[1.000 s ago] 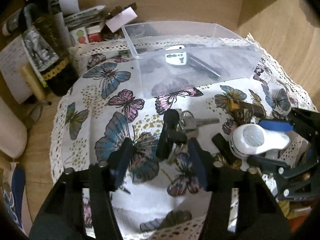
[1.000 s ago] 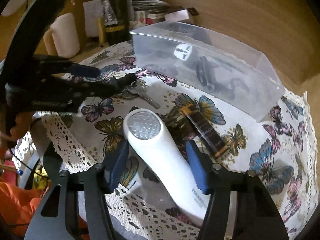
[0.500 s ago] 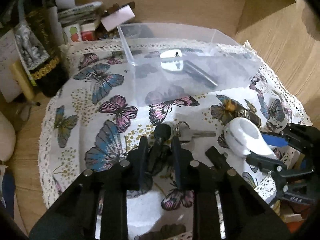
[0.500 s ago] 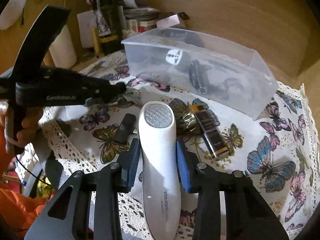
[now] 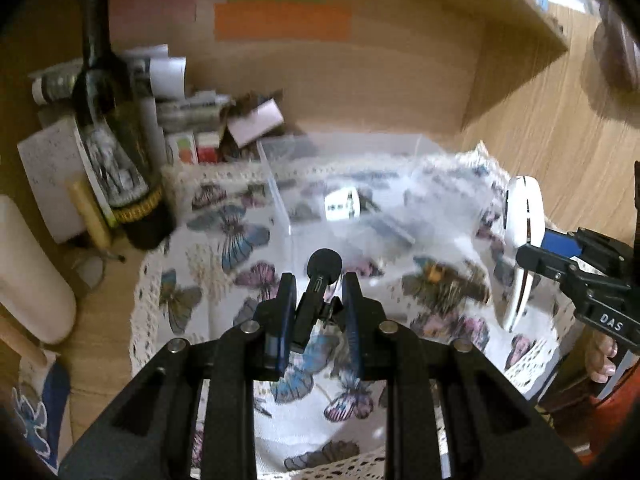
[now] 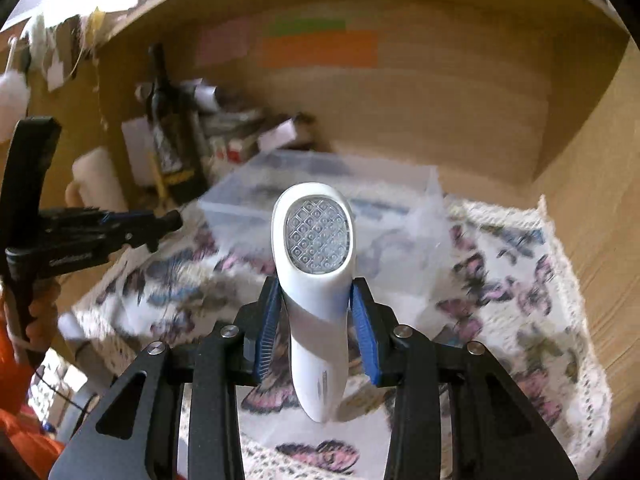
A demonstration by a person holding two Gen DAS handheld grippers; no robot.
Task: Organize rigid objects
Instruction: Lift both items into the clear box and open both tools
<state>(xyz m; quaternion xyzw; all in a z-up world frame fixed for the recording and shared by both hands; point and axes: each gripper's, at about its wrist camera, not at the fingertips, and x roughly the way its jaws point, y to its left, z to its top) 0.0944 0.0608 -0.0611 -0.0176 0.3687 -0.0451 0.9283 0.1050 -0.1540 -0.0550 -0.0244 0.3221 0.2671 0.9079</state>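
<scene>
My left gripper (image 5: 316,284) is shut on a black key fob (image 5: 318,280) and holds it lifted above the butterfly cloth (image 5: 224,240). My right gripper (image 6: 316,292) is shut on a white handheld device (image 6: 316,248) with a round mesh face, raised in front of the clear plastic bin (image 6: 400,208). The device also shows in the left wrist view (image 5: 522,216), at the right. The bin (image 5: 280,200) holds a white cube and dark items. The left gripper also shows in the right wrist view (image 6: 160,224), at the left.
A dark wine bottle (image 5: 108,120) stands at the back left among papers and small boxes (image 5: 192,108). A cream cylinder (image 5: 28,272) lies at the far left. A wooden wall closes the back and right side. A small dark object (image 5: 444,280) lies on the cloth.
Both grippers have risen off the cloth with their objects. The left lifted the key fob, the right lifted the white device toward the bin. The views now tilt upward.
</scene>
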